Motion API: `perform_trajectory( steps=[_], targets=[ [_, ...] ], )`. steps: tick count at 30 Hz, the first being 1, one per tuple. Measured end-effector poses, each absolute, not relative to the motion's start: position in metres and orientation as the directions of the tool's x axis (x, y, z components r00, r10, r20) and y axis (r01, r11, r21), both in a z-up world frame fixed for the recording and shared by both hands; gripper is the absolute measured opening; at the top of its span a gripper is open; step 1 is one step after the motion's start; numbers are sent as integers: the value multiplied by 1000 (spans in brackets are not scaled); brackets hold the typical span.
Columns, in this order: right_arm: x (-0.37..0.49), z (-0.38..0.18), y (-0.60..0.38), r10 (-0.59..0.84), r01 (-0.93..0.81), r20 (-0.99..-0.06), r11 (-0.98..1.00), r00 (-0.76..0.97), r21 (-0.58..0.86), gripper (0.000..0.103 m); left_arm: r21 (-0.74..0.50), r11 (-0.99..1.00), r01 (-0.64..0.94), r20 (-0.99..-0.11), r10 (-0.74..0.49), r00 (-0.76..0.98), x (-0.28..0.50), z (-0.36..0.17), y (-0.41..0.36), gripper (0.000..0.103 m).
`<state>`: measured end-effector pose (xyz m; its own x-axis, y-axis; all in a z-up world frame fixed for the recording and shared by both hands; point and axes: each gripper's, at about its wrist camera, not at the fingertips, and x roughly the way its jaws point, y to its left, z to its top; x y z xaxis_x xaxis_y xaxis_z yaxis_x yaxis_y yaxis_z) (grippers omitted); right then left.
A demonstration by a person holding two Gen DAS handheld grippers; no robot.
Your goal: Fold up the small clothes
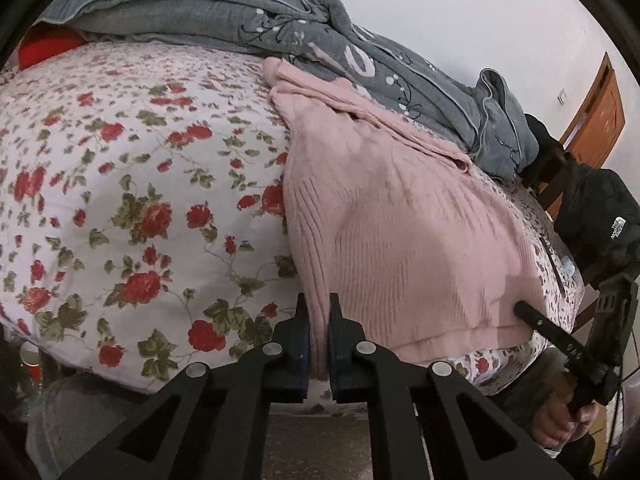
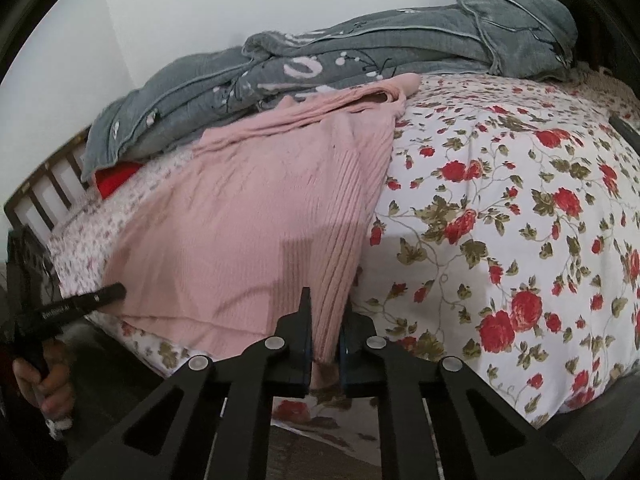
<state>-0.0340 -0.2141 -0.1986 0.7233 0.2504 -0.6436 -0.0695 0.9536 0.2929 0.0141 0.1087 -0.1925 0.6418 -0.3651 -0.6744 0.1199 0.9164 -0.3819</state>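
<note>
1. The left gripper is clamped on the near hem corner of the pink sweater; knit fabric fills the narrow gap between its blue-padded fingers.
2. The right gripper pinches the sweater's other near corner the same way, with a ribbed fold caught between its fingers.
3. From the left tool, the right one shows off to the right as a black finger tip resting on the hem, with a hand on its handle below the bed edge.
4. From the right tool, the left one shows off to the left, its tip touching the hem and a hand wrapped round its grip.
5. Ahead of both tools the sweater lies spread flat on the floral sheet, its hem at the near edge of the bed and its far end reaching up to the grey quilt.
6. The quilt is bunched along the far side of the bed against a white wall.
7. Something red peeks out from under the quilt.
8. Beyond the right tool, in the left view, a black jacket hangs beside the bed, with a wooden door behind it.
9. A slatted headboard stands far left of the right tool.
</note>
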Motion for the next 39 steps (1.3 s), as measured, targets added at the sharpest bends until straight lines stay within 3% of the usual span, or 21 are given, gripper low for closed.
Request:
perform_trajectory(
  steps=[9,21,31,39],
  targets=[
    [-42,-159,-231,316,-65,-569,906,759,418,9,-432,895,114,-632,-390,670,9,-149,116,7],
    [-15,-101,-240,388,-109,-480,853,787,511,9,-395,910,125,-589,-355,725,34,-75,115,7],
    [43,-56,-265,428,-101,-438,796,790,596,9,-419,901,109,-548,-347,761,97,-26,114,7],
    [111,-42,-275,443,-86,-438,773,783,628,9,-384,919,96,-554,-312,772,165,-18,104,7]
  ],
)
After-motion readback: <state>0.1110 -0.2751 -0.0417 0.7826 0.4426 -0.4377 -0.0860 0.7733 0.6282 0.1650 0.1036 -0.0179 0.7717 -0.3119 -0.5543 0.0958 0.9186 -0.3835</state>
